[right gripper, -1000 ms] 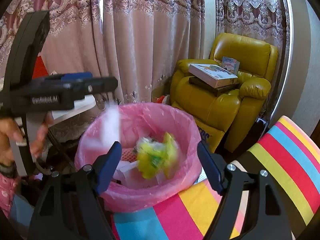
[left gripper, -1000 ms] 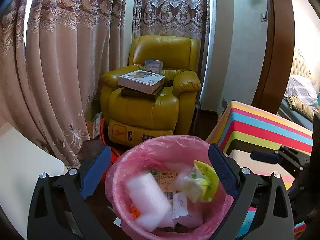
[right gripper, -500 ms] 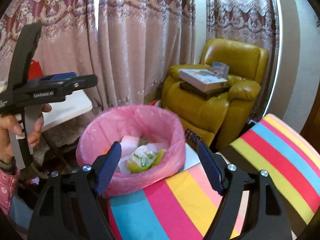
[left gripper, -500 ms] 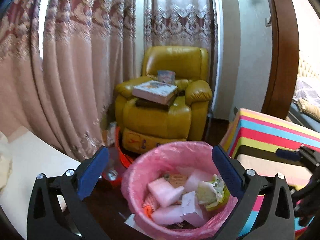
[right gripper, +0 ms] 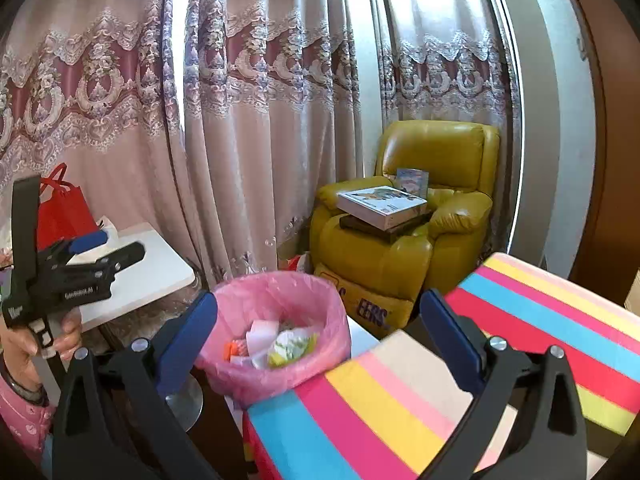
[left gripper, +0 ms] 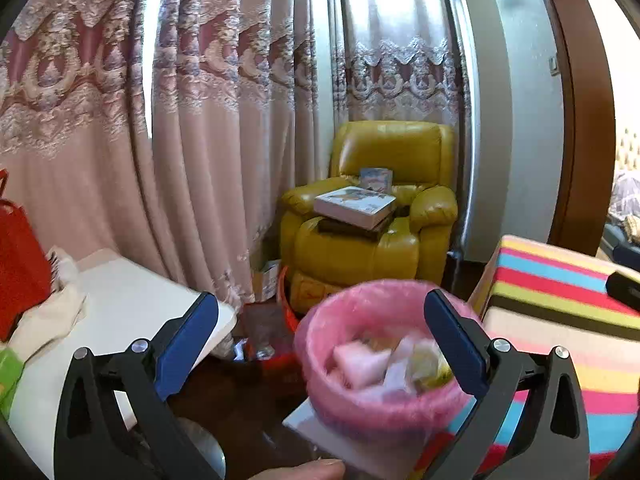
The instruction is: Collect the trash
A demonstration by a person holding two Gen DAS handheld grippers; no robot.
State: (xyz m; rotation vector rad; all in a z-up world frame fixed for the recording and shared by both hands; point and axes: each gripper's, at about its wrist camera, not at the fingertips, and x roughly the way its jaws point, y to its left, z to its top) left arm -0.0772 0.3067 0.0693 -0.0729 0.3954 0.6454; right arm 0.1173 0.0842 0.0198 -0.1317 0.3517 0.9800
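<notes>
Heavy pink lace curtains (right gripper: 256, 120) hang across the back of the room, and a yellow leather armchair (right gripper: 404, 240) sits in the corner with a boxed set (right gripper: 382, 206) stacked on its seat. In front of it, on the floor, stands the bin with its pink liner (right gripper: 280, 300), tucked between the corner of a small white side table (right gripper: 140, 276) and the near edge of a striped stool (right gripper: 500, 344).

The trash (right gripper: 276, 342) lies inside the liner: white paper scraps, a yellow-green wrapper, something orange, all well below the rim.

The left gripper (left gripper: 320, 344) has its blue pads spread as wide as they go, with nothing between them; the bin shows beyond it, blurred. The right gripper (right gripper: 318, 334) is letting its jaws swing apart, and nothing sits between those pads either. In its view a hand (right gripper: 40, 344) grips the other tool's handle over the table's edge.

From here the risk is mostly about the bin. It looks light, and the liner is only draped over the rim, so a jaw catching that plastic could tug it loose or tip the bin and spill everything. A red bag (left gripper: 20, 264) and cloth crowd the table's far corner, easy to snag if either tool swings wide.
</notes>
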